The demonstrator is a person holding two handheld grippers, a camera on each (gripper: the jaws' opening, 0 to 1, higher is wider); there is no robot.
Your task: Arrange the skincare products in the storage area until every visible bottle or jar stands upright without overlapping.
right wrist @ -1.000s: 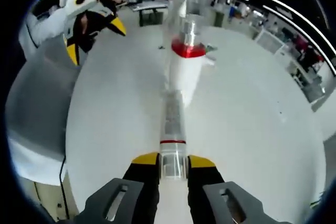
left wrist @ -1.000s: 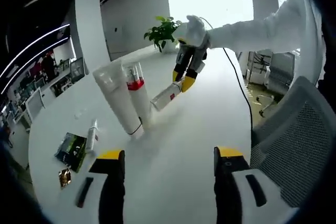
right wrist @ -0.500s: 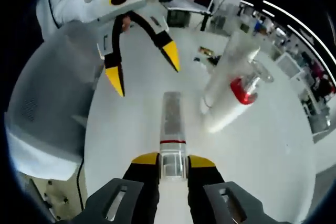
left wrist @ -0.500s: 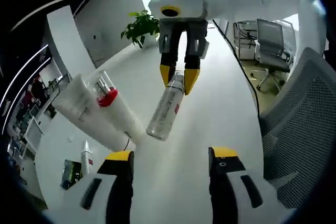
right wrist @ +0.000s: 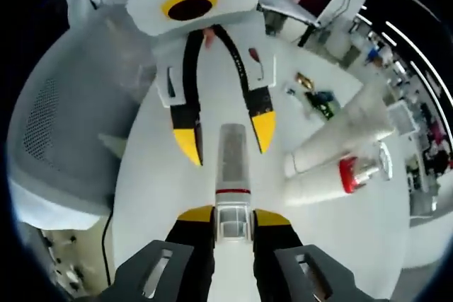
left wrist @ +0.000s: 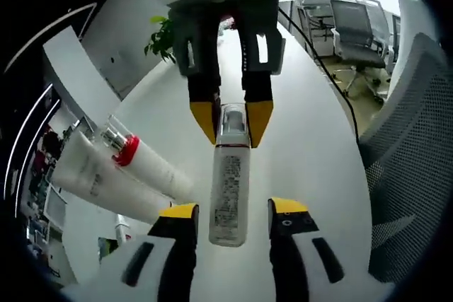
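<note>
The right hand-held gripper (right wrist: 233,218) is clamped on the capped end of a slim clear bottle (right wrist: 233,160), which runs straight out from its yellow-tipped jaws, held clear of the white counter (right wrist: 163,245). In the left gripper view the same bottle (left wrist: 229,185) hangs lengthwise between the two tools: the right hand-held gripper (left wrist: 231,119) comes down from the top and pinches the cap, while the bottle's base reaches into the gap of the left hand-held gripper (left wrist: 232,211).

The left hand-held gripper stands apart, its jaws on either side of the bottle's free end (whether they touch the bottle I cannot tell). In the right gripper view the left hand-held gripper (right wrist: 225,137) comes in from above, its two yellow tips flanking the far end of the bottle.

Two white tubes (left wrist: 117,178) lean together to the left of the left hand-held gripper, one with a red band and a clear cap (left wrist: 122,145); in the right gripper view these tubes (right wrist: 338,164) lie to the right of the held bottle. Beyond the tubes in that view, a few small packets (right wrist: 318,100) lie on the counter. A potted plant (left wrist: 161,37) stands at the counter's far end, behind the right hand-held gripper.
</note>
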